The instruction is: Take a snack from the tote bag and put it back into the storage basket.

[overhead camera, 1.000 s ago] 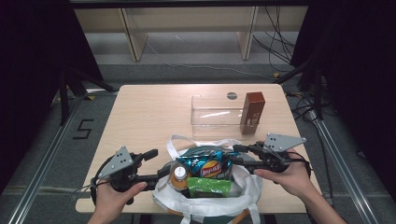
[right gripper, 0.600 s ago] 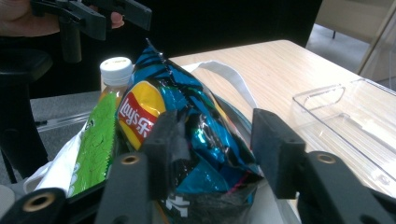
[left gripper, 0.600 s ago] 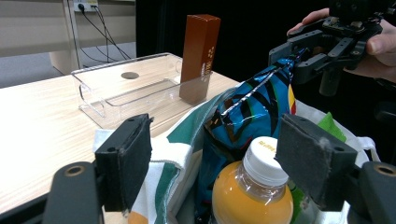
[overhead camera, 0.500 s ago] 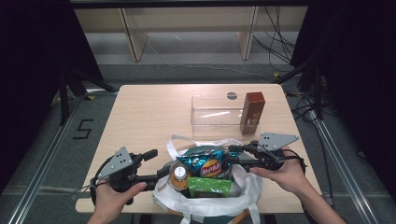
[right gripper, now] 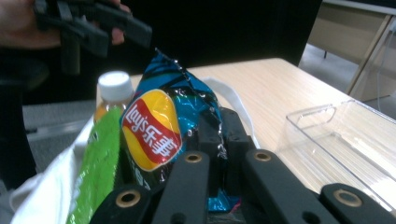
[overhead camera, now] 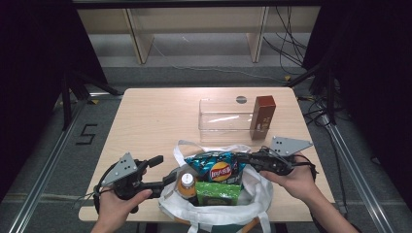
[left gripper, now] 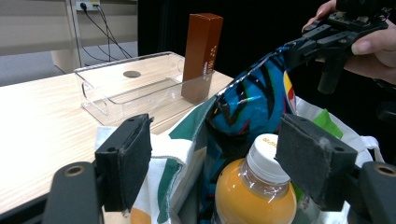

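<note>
Wooden table [overhead camera: 145, 121], dark room. Your right gripper [overhead camera: 248, 158] clenched on chip bag [overhead camera: 216, 167] corner, bag upright in tote [overhead camera: 214, 211]. Left gripper [left gripper: 212, 163] released, straddling tote rim beside orange bottle [left gripper: 254, 196]. Risk: thin-edge pinch slips or foil tears if you lift fast.

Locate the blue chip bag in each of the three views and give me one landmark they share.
High view: the chip bag lies lower centre, atop the white tote bag.
Left gripper view: it rises right of centre, behind the orange bottle.
Right gripper view: it is centre-left, pinched by the right gripper.
Shared landmark: the clear bin.
</note>
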The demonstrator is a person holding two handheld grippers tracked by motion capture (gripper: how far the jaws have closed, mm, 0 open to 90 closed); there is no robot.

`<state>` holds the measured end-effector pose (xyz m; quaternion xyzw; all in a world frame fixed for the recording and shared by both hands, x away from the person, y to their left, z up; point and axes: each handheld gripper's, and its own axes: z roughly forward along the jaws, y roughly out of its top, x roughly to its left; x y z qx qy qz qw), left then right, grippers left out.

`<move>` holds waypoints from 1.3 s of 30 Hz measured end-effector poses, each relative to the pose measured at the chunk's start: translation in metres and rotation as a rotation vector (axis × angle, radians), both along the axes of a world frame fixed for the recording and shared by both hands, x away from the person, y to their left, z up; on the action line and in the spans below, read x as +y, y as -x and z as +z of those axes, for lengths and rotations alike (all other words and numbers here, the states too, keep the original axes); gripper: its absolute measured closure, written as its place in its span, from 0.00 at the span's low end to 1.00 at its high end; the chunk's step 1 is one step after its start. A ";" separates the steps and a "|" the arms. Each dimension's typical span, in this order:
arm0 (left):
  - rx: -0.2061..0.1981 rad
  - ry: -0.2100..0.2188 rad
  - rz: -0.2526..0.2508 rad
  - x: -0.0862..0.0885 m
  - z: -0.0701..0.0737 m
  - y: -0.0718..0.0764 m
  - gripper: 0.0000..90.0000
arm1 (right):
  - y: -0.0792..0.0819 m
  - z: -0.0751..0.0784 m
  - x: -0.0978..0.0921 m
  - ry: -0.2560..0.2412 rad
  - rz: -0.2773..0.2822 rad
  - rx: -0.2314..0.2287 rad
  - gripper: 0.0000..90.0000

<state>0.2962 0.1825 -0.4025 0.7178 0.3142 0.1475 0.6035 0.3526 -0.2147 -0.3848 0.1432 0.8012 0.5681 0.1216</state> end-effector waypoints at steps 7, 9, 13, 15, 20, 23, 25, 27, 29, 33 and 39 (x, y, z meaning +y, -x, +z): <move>0.001 -0.003 0.001 0.000 0.000 0.000 0.29 | 0.001 0.006 -0.002 -0.039 -0.012 -0.023 1.00; 0.001 -0.004 0.001 0.000 0.000 0.000 0.29 | 0.004 0.009 -0.001 -0.060 -0.012 -0.024 1.00; 0.002 -0.003 0.001 0.000 0.000 0.000 0.29 | 0.007 0.017 -0.002 -0.071 -0.005 -0.035 1.00; 0.002 -0.003 0.002 0.000 0.000 0.000 0.29 | 0.009 0.020 -0.003 -0.089 -0.012 -0.027 1.00; 0.002 -0.003 0.002 0.001 -0.001 0.000 0.29 | 0.009 0.030 -0.004 -0.141 -0.011 -0.058 1.00; 0.023 -0.001 0.010 0.000 -0.001 0.002 0.29 | 0.009 0.040 -0.007 -0.149 -0.007 -0.086 1.00; 0.001 -0.006 0.000 0.000 -0.001 0.000 0.29 | 0.008 0.044 -0.008 -0.159 -0.024 -0.103 1.00; -0.001 -0.007 -0.004 0.000 -0.001 0.000 0.29 | 0.007 0.048 -0.009 -0.170 -0.029 -0.104 1.00; 0.002 -0.004 0.001 0.000 -0.001 0.000 0.29 | 0.006 0.051 -0.010 -0.186 -0.035 -0.108 1.00; 0.001 -0.003 0.002 0.000 -0.001 0.000 0.29 | 0.005 0.057 -0.011 -0.214 -0.045 -0.125 1.00; -0.001 0.020 0.003 0.001 -0.001 0.000 0.29 | 0.004 0.070 -0.013 -0.246 -0.070 -0.142 1.00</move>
